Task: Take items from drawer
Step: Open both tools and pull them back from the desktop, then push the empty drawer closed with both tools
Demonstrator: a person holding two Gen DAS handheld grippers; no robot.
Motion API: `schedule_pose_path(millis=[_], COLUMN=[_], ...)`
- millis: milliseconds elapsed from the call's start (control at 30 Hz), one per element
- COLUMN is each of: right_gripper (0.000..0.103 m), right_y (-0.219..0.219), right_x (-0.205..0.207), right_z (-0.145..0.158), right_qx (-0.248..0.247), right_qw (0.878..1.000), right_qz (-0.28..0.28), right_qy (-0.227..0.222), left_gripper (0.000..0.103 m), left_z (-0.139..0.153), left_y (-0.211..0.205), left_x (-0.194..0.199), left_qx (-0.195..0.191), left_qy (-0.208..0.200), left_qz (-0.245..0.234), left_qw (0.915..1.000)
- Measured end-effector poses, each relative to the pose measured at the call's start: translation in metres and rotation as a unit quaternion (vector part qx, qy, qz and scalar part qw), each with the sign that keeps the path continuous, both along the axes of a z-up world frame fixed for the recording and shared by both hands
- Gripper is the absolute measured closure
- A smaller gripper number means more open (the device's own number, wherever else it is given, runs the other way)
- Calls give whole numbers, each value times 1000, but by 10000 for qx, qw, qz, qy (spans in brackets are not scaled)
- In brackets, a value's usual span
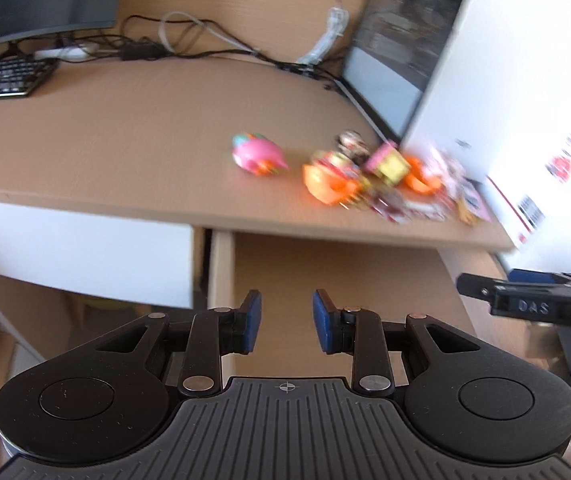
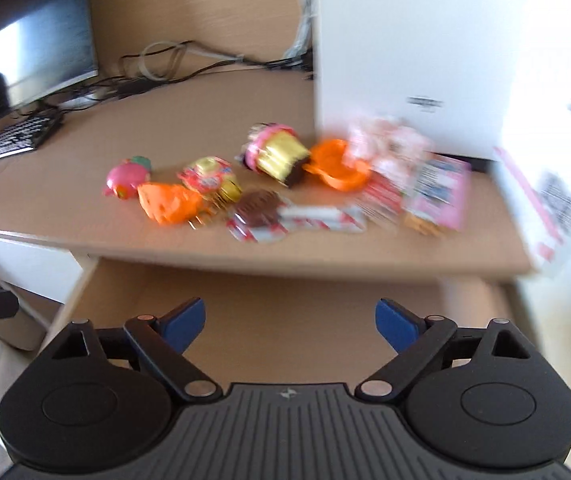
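Both grippers hang empty over the open drawer [image 2: 305, 320]: left gripper [image 1: 286, 322] narrowly apart, right gripper [image 2: 290, 326] spread wide. No contents show inside; toys and packets [image 2: 285, 184] crowd the desk [image 1: 125, 140]. I'd check deeper before finishing.

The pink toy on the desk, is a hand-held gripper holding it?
No, the pink toy lies alone on the desk top, far from the left hand-held gripper, whose blue pads hold nothing.
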State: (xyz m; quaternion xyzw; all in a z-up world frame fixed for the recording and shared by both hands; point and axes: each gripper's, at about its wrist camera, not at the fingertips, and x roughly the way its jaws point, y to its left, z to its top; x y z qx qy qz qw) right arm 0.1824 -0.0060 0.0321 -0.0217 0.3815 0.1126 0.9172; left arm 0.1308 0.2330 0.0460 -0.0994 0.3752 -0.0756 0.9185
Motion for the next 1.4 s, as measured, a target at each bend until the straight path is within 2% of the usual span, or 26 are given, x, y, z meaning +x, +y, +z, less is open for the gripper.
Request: schedule_pose_path(millis=[167,267,367,500,633,700,767,833,933,1000,1067,1200,1333,1400], right_gripper=[10,10,10,10,10,10,10,10,10,10,10,10,14,14], right_y=[-20,-28,-35,-51,-64,-68,-69,-72,-81,-82,-80,-82,-83,-81], right_x=[-70,-100,-126,-154,-197,-217,-232,-238,-233,-227,-223,-223,-222,-222], right_z=[2,4,7,2,-21,-42,-68,-89,-112,-122,-131,-144,-149,-151], right_qx=[-384,-510,-665,-542,-468,-483,-743,-806,-267,-106,-229,-368,-204,-209], right_qw=[9981,9978,9964,9954,9917,9925,9913,9892,9913,9906,9885,9819,9774,9754], right_qz=[-412,-320,-251,-545,-772,-606,-418,-514,-696,-721,-715,-917,-928,-927], right_qy=[-264,-259,-472,-579,-920,-947,-1006,-1111,-1080,-1161,-1315,-1615,-1886,-1987], left_gripper=[72,72,72,72,72,71,69,69,69,69,69,69,69,69], left_z=[-14,-12,-10,-12,-31,-49,-71,-92,-115,-127,-138,-157,-166,-168], left_y=[-29,-45,-56,-76,-107,-119,-128,-129,-123,-120,-116,-110,-116,-117], left_x=[-31,-53,-74,-105,-141,-152,-157,-161,-164,-168,-168,-166,-169,-168], left_qx=[-66,36,144,262,616,742,898,964,999,1110,1113,855,1069,1115], left_qy=[8,-105,-240,-434,-761,-774,-749,-769,-867,-1083,-1251,-1428,-1790,-1830], left_qz=[-148,-296,-287,-175,-232,-218,-223,-70,248,462,714,1165,1252,1177], left_qw=[9999,9995,9992,9986,9949,9940,9929,9923,9909,9868,9833,9791,9700,9696])
